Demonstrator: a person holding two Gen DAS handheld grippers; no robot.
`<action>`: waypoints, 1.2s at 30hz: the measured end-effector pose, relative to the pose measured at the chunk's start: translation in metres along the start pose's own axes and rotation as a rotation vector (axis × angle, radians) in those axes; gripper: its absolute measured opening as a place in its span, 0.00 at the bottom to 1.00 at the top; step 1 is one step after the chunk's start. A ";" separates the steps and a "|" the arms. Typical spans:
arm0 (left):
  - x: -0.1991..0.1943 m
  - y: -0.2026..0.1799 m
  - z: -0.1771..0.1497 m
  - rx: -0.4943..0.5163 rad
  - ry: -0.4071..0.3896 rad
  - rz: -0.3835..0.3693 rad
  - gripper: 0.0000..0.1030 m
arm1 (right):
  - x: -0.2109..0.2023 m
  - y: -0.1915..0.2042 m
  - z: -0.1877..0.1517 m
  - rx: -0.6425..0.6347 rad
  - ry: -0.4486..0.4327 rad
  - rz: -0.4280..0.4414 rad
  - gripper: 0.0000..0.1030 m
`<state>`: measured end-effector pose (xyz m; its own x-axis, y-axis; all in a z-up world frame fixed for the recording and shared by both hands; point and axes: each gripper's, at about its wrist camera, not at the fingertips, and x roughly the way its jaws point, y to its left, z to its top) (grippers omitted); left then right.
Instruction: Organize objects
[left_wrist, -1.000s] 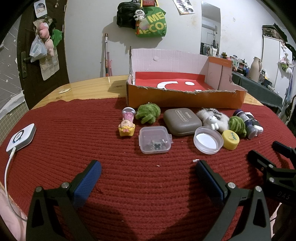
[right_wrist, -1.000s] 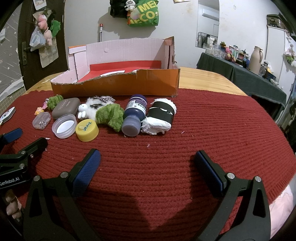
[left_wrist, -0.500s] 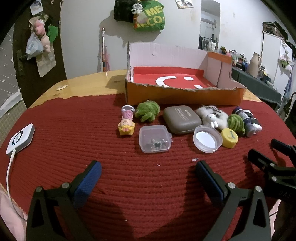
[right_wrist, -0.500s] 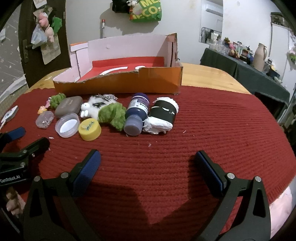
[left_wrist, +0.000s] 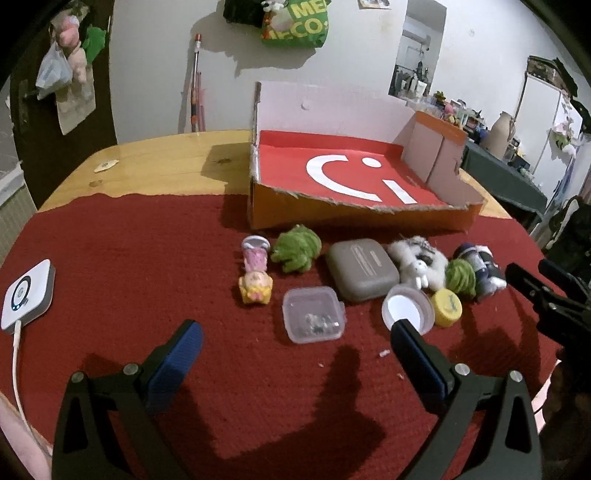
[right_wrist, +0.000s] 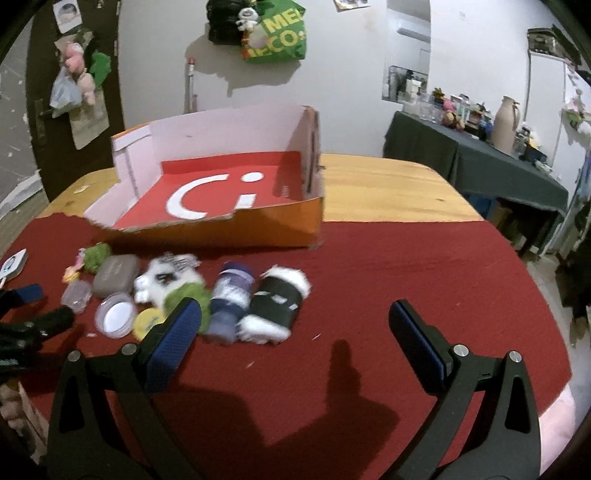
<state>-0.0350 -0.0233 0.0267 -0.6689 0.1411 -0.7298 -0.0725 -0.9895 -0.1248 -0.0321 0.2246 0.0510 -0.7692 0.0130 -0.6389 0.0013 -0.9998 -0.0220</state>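
The things you are to organize lie in a loose row across the middle of both views, on the red knitted cloth (left_wrist: 147, 266), just in front of the orange cardboard box (left_wrist: 362, 218). In the left wrist view, reading left to right, you have the small pink and yellow figurine (left_wrist: 255, 275) lying on its side, a green fuzzy toy (left_wrist: 295, 253) touching it, the grey hard case (left_wrist: 362, 269) at centre, and the clear plastic box (left_wrist: 313, 314) just below, nearest your left gripper (left_wrist: 295, 343). To the right sit the round clear lid (left_wrist: 407, 314), the yellow cap (left_wrist: 447, 307), the white plush (left_wrist: 419, 264) and a second green tuft (left_wrist: 460, 277).

In the right wrist view the dark blue bottle (right_wrist: 231, 295) and the black and white roll (right_wrist: 277, 302) close the row at centre, both on their sides and touching each other.

The box stands open-topped with its front wall torn low, its red floor with the white mark bare; I judge that low lip is there so you can carry things in over it without lifting high.

Both grippers hang over the cloth below the row with fingers spread wide and nothing between them. Your right gripper (right_wrist: 295, 332) sits nearest the roll and bottle, so each hand likely serves its own end of the row.

At the left edge of the left wrist view a white charger puck (left_wrist: 27, 295) lies well apart from the rest.
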 end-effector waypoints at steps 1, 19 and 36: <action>0.001 0.002 0.002 -0.003 0.005 -0.006 1.00 | 0.003 -0.002 0.000 -0.002 0.008 -0.009 1.00; 0.026 0.042 0.035 0.016 0.091 -0.010 1.00 | 0.036 -0.018 -0.001 0.011 0.169 0.055 1.00; 0.034 0.050 0.042 0.102 0.100 0.037 1.00 | 0.029 -0.033 0.005 -0.009 0.155 -0.022 1.00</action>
<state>-0.0921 -0.0695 0.0236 -0.5956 0.1022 -0.7968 -0.1276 -0.9913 -0.0318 -0.0575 0.2582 0.0375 -0.6616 0.0386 -0.7489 -0.0085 -0.9990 -0.0440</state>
